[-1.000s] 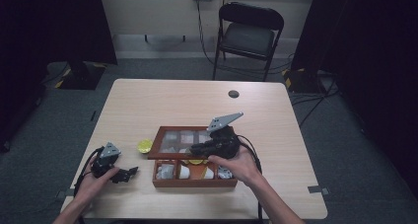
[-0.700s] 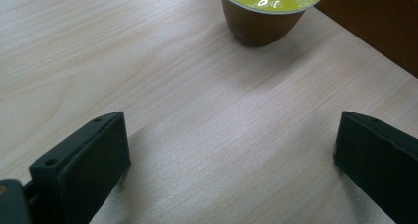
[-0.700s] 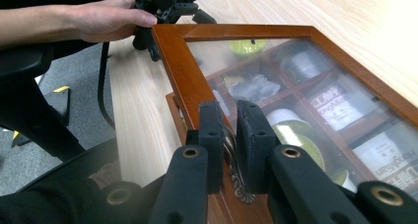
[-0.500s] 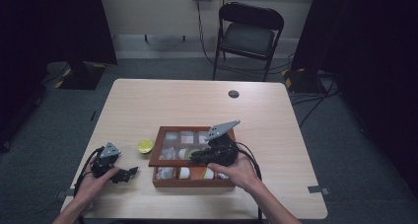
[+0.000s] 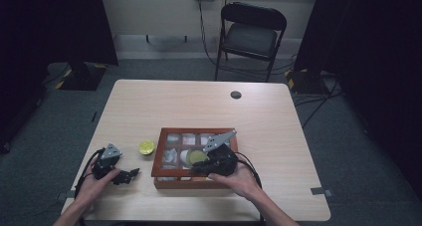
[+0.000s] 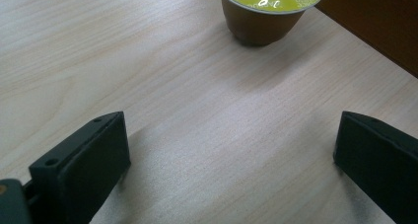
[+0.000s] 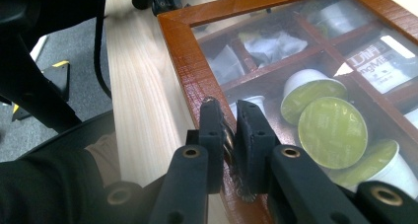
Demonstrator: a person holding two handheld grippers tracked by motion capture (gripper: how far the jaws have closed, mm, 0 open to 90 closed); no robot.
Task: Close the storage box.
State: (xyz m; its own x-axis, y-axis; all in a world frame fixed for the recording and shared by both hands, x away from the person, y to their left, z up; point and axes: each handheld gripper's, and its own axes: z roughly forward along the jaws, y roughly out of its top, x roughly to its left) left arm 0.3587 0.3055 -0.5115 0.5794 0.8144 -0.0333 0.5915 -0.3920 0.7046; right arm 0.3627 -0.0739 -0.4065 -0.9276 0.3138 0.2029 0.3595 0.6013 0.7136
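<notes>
Right now, right claw (image 7: pixel 230 130) pinches lid clasp (image 7: pixel 229 144)

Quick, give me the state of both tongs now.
Left tongs: open, nothing between the jaws, resting over bare table.
Right tongs: shut on a small metal latch at the wooden box's front edge.

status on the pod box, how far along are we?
Done: pods sit in the wooden box under its glass lid. In hand: the right tongs are shut on the small metal clasp at the lid's edge; whether the lid is fully down I cannot tell. Left: one yellow-lidded pod stands on the table beside the box, ahead of the open left tongs, untouched.
</notes>
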